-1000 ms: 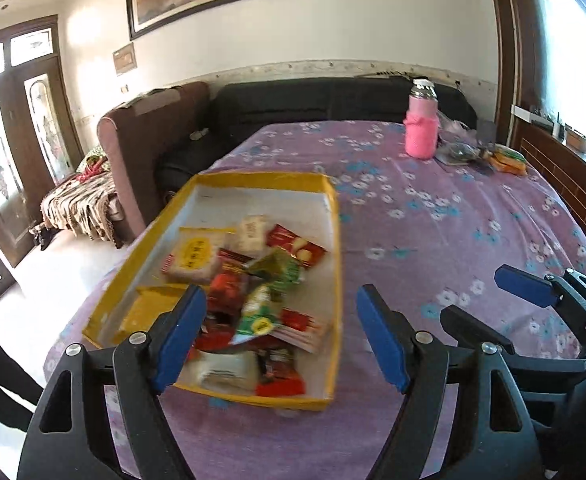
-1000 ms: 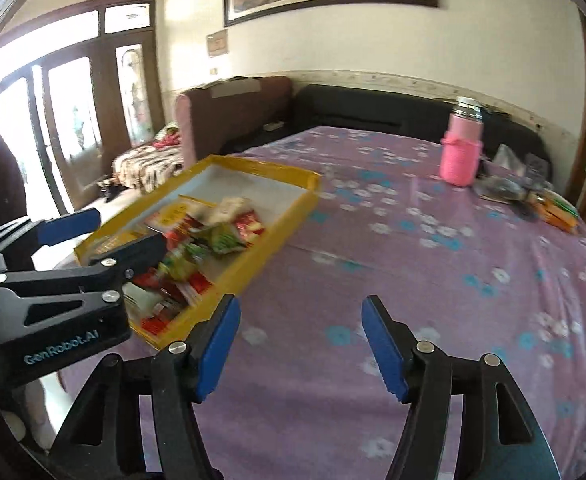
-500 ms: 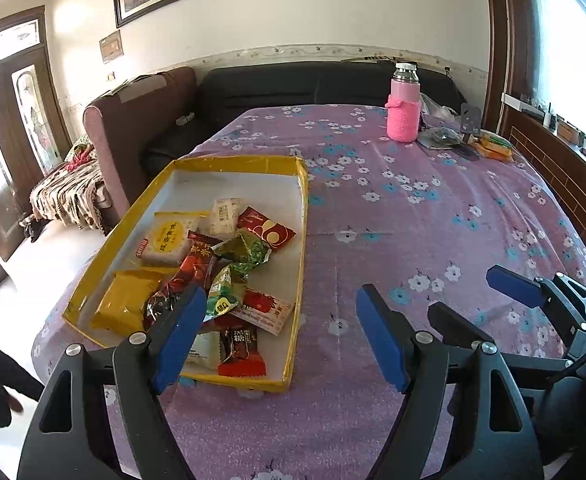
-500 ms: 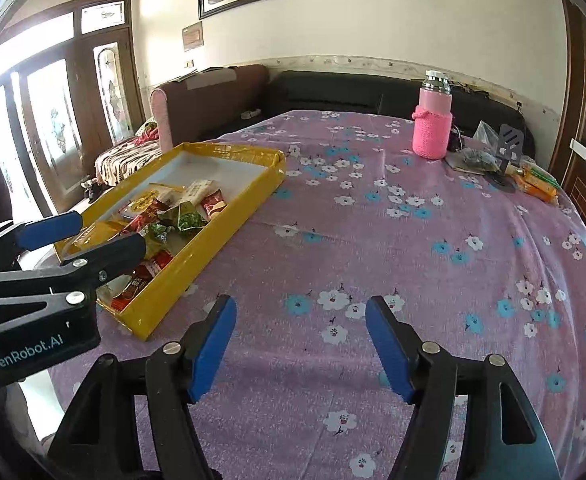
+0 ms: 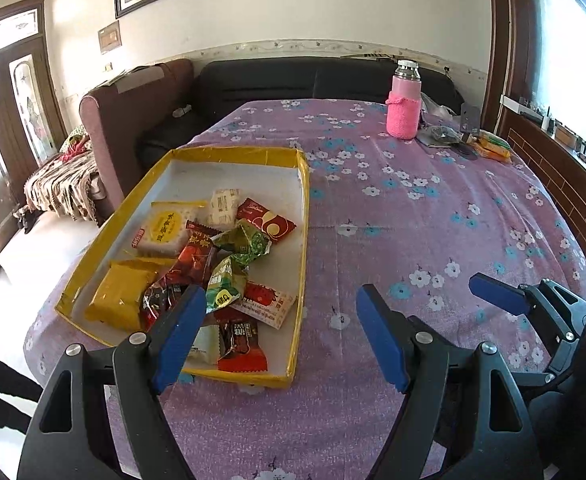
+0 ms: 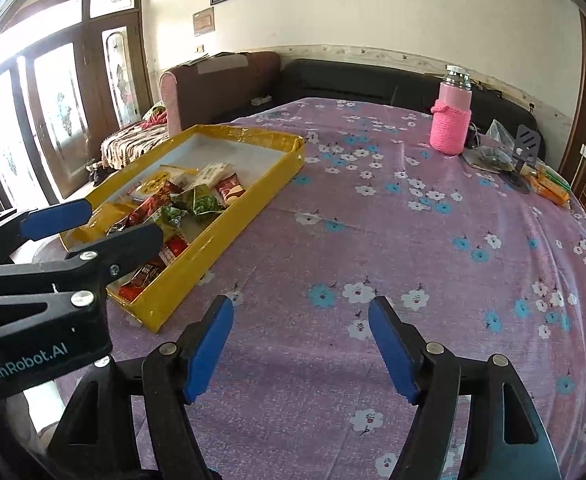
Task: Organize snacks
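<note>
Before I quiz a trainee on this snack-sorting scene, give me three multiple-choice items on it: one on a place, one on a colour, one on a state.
1. Where do the snack packets lie?
A. Inside the yellow tray
B. Scattered on the tablecloth
C. On the sofa

2. What colour is the knitted sleeve on the bottle?
A. Green
B. Pink
C. White

3. How do the jaws of the left gripper stand?
A. Clamped on a packet
B. Shut and empty
C. Open and empty

Answers:
1. A: the snack packets are piled inside the yellow tray.
2. B: the bottle at the far end of the table wears a pink knitted sleeve.
3. C: the left gripper shows a wide gap with only cloth and tray behind it.
</note>
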`<state>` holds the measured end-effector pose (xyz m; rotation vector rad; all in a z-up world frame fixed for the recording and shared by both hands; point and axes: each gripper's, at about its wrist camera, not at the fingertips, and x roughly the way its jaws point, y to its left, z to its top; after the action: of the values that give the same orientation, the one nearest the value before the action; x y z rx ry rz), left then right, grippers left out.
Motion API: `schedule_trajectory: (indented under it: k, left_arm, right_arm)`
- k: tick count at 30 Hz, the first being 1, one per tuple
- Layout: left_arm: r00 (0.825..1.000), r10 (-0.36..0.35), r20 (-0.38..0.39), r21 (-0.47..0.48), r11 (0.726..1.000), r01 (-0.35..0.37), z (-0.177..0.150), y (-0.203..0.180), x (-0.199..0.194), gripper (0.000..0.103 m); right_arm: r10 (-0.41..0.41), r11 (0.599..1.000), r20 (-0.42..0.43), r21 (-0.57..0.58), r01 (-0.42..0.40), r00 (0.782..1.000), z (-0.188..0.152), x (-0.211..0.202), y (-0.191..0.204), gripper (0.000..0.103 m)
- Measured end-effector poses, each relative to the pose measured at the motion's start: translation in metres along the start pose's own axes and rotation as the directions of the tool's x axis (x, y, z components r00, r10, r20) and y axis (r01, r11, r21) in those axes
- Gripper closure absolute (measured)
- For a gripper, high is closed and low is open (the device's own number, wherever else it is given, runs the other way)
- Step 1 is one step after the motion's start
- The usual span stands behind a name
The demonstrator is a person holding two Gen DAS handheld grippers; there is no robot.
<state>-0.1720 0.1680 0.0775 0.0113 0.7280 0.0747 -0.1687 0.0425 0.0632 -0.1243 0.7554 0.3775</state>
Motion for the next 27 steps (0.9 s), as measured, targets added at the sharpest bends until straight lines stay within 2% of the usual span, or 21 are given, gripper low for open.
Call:
schedule_trajectory:
  k: [10,27]
  left_arm:
    - [0.998,-0.039,-0.042,-0.010,0.999,0.039,-0.005,0.002,0.012,0.025]
    - [0.996,-0.067,-0.057,-0.035,0.997,0.065,-0.009,0.008,0.015,0.025]
  right_arm:
    - [-0.011,1.000,-0.044,0.001,0.011,0.999,-0.001,0.012,0.004,0.029]
    - [-0.005,1.000,-0.074,0.028,0.007,0.997,-0.003,0.021,0.003,0.029]
